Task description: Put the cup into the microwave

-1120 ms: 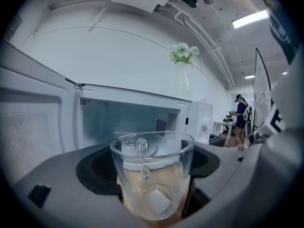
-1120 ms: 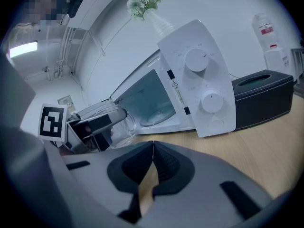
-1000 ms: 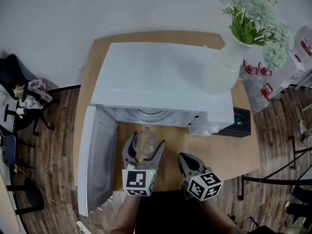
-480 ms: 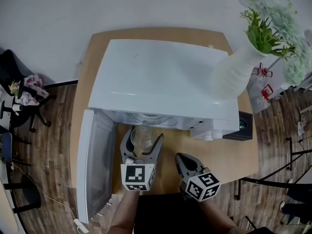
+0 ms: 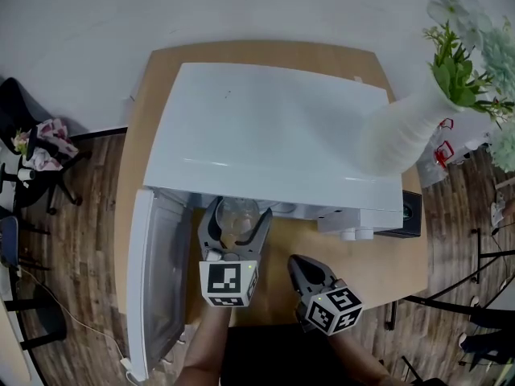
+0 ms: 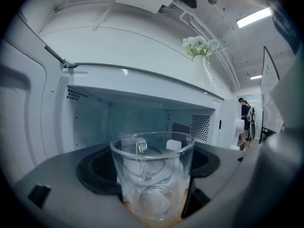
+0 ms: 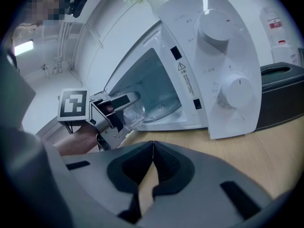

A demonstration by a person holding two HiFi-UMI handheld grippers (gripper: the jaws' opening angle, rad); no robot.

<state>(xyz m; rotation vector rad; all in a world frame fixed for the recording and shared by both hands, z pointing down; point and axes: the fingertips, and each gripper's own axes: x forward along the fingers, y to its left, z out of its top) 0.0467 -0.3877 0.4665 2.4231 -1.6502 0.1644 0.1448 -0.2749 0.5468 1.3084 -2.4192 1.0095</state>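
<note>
Now the left tongs [image 5: 239, 220], clamped on the clear glass cup [image 5: 237, 213], have carried it forward to the mouth of the open white microwave [image 5: 273, 135], nearer than a moment ago. Its door [image 5: 157, 280] hangs wide at the left. The right tongs [image 5: 299, 265] stay pressed together, empty, over the wooden table [image 5: 362, 256].

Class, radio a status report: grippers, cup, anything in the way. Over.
Left gripper shut on clear glass cup at mouth of white microwave. Right gripper shut, empty, over wooden table. White door wide open; nothing blocking.
</note>
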